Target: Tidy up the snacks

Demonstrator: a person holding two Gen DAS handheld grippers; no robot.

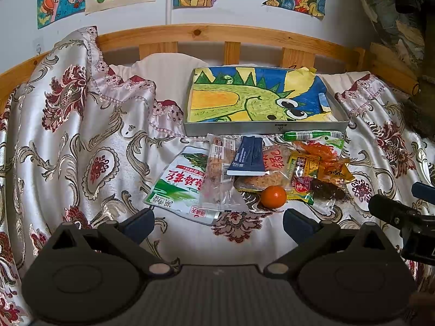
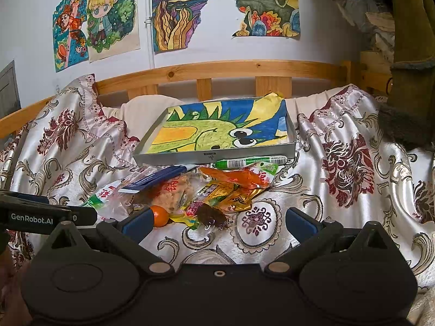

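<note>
A pile of snack packets lies on a patterned satin cloth (image 1: 81,141) in front of a shallow grey tray (image 1: 266,127) lined with a dinosaur drawing. The pile holds a green-white bag (image 1: 176,187), a clear-wrapped cake bar (image 1: 218,174), a dark blue packet (image 1: 248,157), a small orange (image 1: 273,196), a green tube (image 1: 312,135) and orange-yellow packets (image 1: 323,163). My left gripper (image 1: 218,224) is open and empty, just short of the pile. My right gripper (image 2: 220,224) is open and empty, near the orange (image 2: 160,216) and a dark snack packet (image 2: 210,218).
A wooden bed rail (image 1: 217,35) runs behind the tray, with drawings on the wall above. The right gripper's body (image 1: 402,217) shows at the left view's right edge; the left gripper's body (image 2: 40,216) shows at the right view's left edge. Dark clothing (image 2: 407,87) hangs at right.
</note>
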